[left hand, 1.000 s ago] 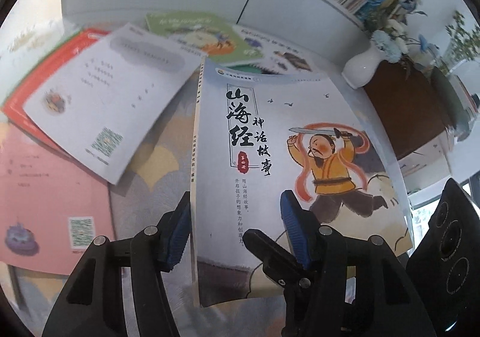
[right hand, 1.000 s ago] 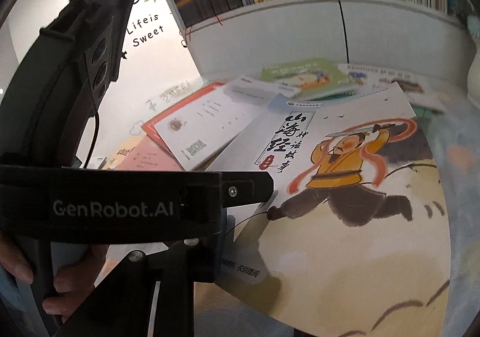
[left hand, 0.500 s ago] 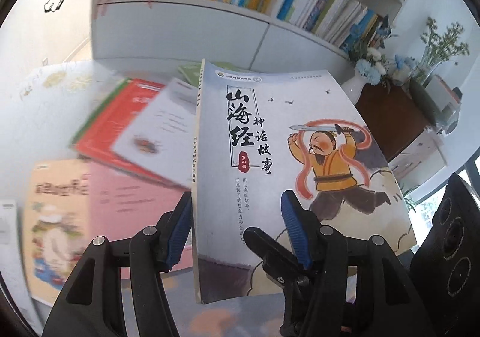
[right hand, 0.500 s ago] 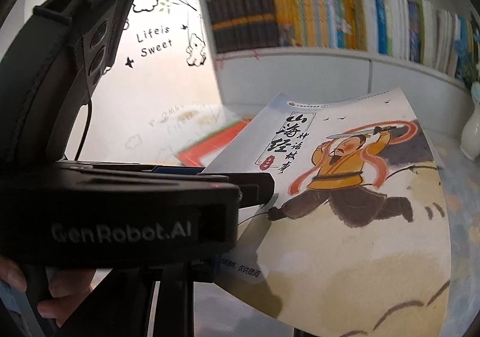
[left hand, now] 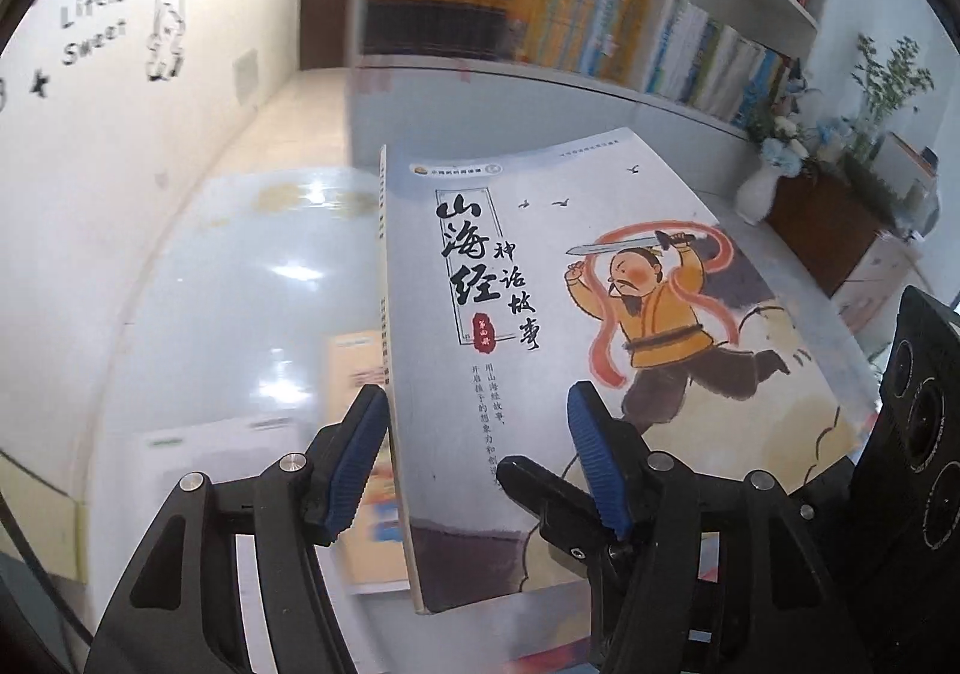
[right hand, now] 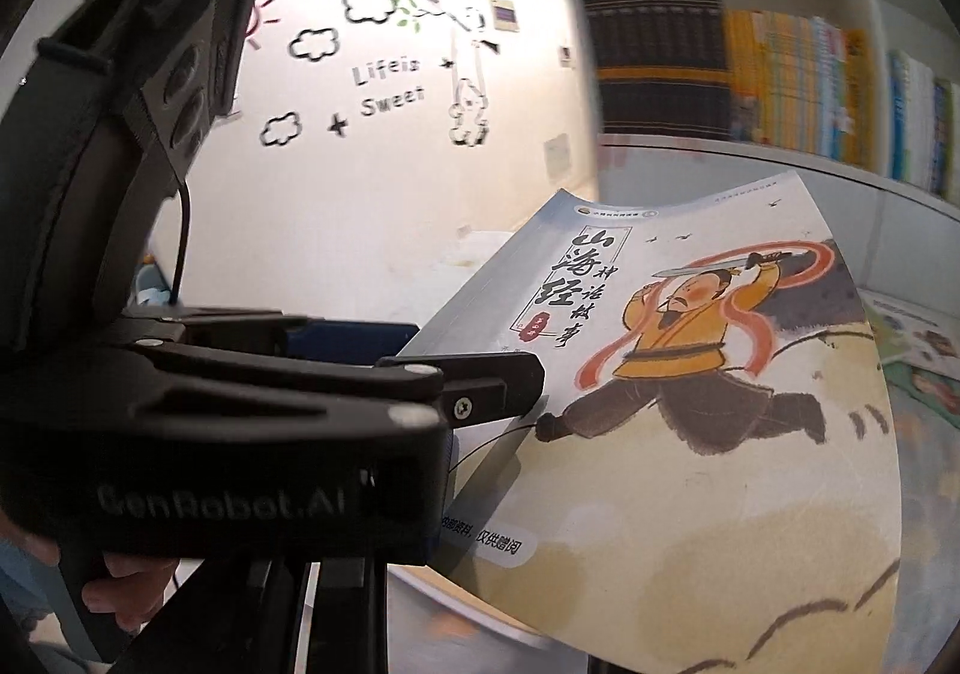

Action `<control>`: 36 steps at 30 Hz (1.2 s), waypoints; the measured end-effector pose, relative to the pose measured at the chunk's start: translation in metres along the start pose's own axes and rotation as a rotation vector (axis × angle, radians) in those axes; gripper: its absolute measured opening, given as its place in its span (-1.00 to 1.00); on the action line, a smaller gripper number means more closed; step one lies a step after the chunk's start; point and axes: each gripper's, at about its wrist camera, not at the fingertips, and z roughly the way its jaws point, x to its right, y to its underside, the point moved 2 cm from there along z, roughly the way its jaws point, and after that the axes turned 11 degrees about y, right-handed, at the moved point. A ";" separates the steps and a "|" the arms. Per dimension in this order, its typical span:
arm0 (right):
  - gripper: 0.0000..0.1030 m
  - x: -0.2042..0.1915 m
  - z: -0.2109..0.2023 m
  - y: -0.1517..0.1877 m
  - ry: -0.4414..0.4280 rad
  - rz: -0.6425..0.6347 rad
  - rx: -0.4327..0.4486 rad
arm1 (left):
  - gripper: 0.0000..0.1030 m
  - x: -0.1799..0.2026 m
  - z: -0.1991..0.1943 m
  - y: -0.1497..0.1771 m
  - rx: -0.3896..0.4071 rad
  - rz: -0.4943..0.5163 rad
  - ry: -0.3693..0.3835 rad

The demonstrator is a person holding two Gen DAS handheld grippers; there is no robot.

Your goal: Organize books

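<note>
Paper book (left hand: 600,326) pinched at spine by left gripper (left hand: 477,461); right gripper state unclear. Keep level, aim at shelf (left hand: 600,80), avoid bending.

It looks like a children's reading room or small library: a tall white bookshelf (left hand: 690,44) packed with rows of dark and bright spines, a wall decal (right hand: 393,86) reading "Life is Sweet" with clouds and a tree branch, picture books (right hand: 918,350) spread on the glossy tabletop (left hand: 252,266), a white flower vase (left hand: 757,191) beside a wooden cabinet (left hand: 825,230)
</note>
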 end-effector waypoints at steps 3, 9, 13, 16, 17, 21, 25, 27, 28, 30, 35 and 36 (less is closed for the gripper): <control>-0.57 -0.029 0.009 -0.002 -0.030 -0.012 -0.009 | 0.15 -0.027 -0.014 0.007 0.007 -0.044 -0.015; -0.57 -0.077 0.035 0.007 -0.096 -0.030 -0.091 | 0.15 -0.069 -0.024 0.033 -0.021 -0.109 -0.075; -0.52 -0.112 0.060 0.024 -0.181 -0.064 -0.201 | 0.16 -0.075 -0.025 0.052 -0.053 -0.033 -0.125; -0.52 -0.124 0.076 0.036 -0.269 0.017 -0.268 | 0.15 -0.094 -0.022 0.065 -0.097 -0.062 -0.138; -0.54 -0.129 0.082 0.039 -0.263 0.002 -0.292 | 0.15 -0.103 -0.022 0.070 -0.104 -0.099 -0.134; -0.55 -0.140 0.093 0.050 -0.300 0.034 -0.355 | 0.22 -0.137 -0.023 0.088 -0.115 -0.280 -0.080; -0.57 -0.153 0.091 0.056 -0.294 0.009 -0.360 | 0.24 -0.155 -0.028 0.104 -0.134 -0.350 -0.120; -0.58 -0.158 0.085 0.065 -0.301 -0.014 -0.361 | 0.29 -0.162 -0.031 0.112 -0.141 -0.367 -0.146; -0.58 -0.160 0.085 0.066 -0.304 -0.025 -0.362 | 0.33 -0.168 -0.034 0.116 -0.140 -0.385 -0.158; -0.57 -0.164 0.083 0.077 -0.333 -0.067 -0.386 | 0.35 -0.184 -0.038 0.127 -0.148 -0.436 -0.190; 0.01 -0.184 0.085 0.124 -0.399 -0.362 -0.605 | 0.35 -0.230 -0.050 0.150 -0.171 -0.535 -0.285; 0.16 -0.183 0.081 0.131 -0.405 -0.386 -0.627 | 0.35 -0.237 -0.052 0.152 -0.170 -0.543 -0.308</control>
